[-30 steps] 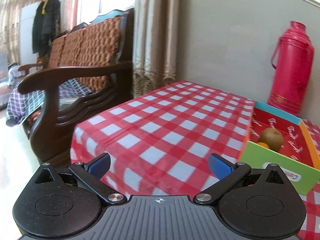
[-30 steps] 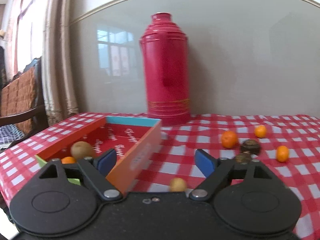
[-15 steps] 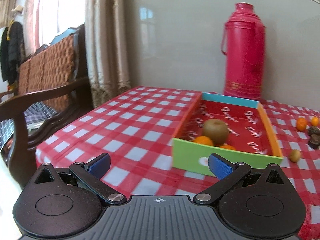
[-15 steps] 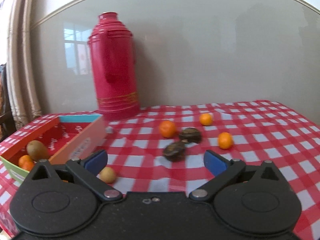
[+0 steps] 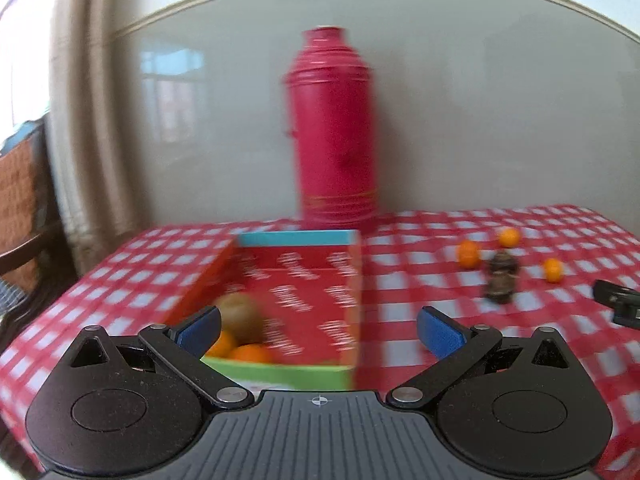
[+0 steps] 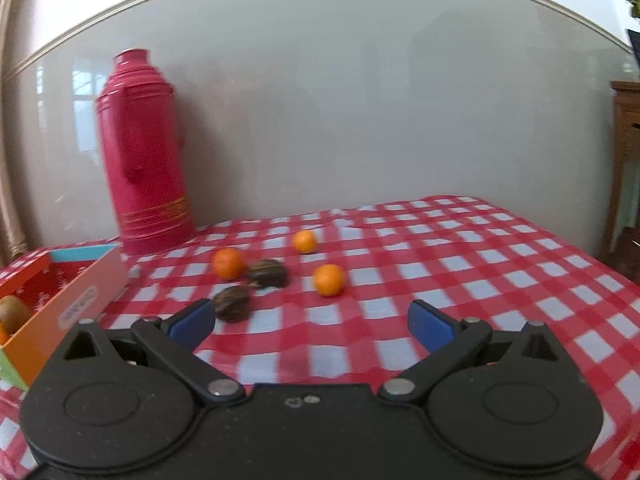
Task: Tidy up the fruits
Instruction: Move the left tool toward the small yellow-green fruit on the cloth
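Note:
The cardboard box [image 5: 344,280] with a red inside and a green front wall lies just ahead of my left gripper [image 5: 320,330], which is open with nothing between its pads. A brown kiwi [image 5: 240,314] and oranges [image 5: 252,352] rest in the box's near corner. My right gripper [image 6: 310,320] is open wide over bare checked cloth. Ahead of it lie three loose oranges [image 6: 228,263] [image 6: 305,241] [image 6: 329,279] and two dark wrinkled fruits [image 6: 267,273] [image 6: 232,303]. The nearer dark fruit sits beside its left fingertip. The box edge [image 6: 80,292] shows at the left.
A tall red thermos [image 5: 334,132] stands against the wall behind the box. The red-checked tablecloth [image 6: 480,272] drops off at the right, where a wooden cabinet [image 6: 628,128] stands. A curtain [image 5: 92,120] and a wooden chair [image 5: 20,200] are at the left. A black piece of hardware [image 5: 616,304] pokes in from the right.
Both views have swung to the right: the left from the chair and table corner to the box, the right from the box to the loose fruit. The right jaws stand a little wider.

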